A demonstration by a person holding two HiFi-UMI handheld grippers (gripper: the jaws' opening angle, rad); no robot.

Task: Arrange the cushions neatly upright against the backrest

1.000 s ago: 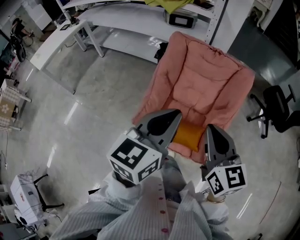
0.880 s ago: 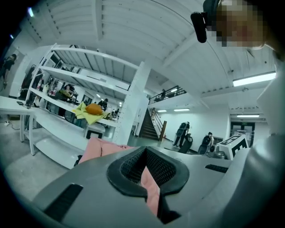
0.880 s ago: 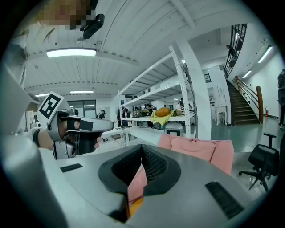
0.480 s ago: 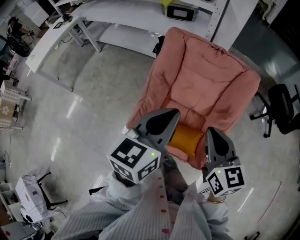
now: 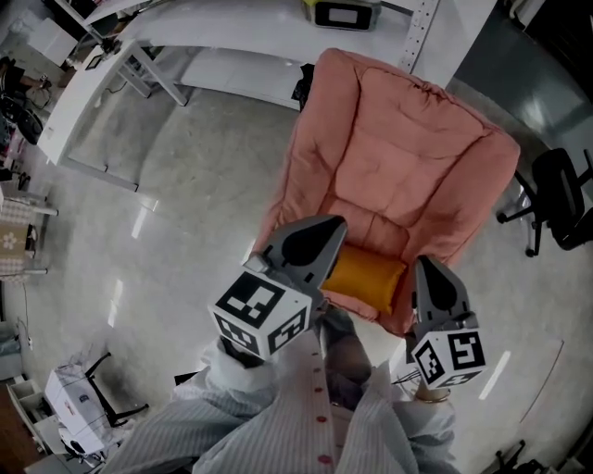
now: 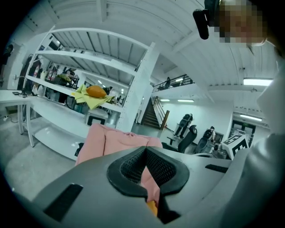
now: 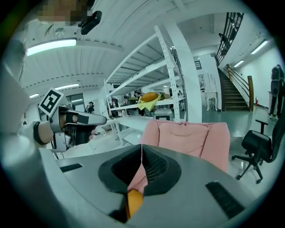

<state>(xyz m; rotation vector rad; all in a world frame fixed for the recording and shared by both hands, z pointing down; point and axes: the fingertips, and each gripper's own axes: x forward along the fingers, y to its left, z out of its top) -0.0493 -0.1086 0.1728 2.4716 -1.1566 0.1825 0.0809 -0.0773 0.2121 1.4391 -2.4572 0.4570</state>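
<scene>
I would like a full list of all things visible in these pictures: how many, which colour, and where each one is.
armchair: one, pink, on the floor in front of the person
cushion: one, orange, lying at the front of the armchair's seat
shelving: one unit, white, behind the armchair
box: one, dark grey, on the shelving
cloth: one, yellow, on a higher shelf, under an orange thing
table: one, white, far left
office chair: one, black, right of the armchair
staircase: one, dark-railed, far right
shirt: one, light striped, bottom of the head view
left gripper: one, grey, shut, empty
right gripper: one, grey, shut, empty
</scene>
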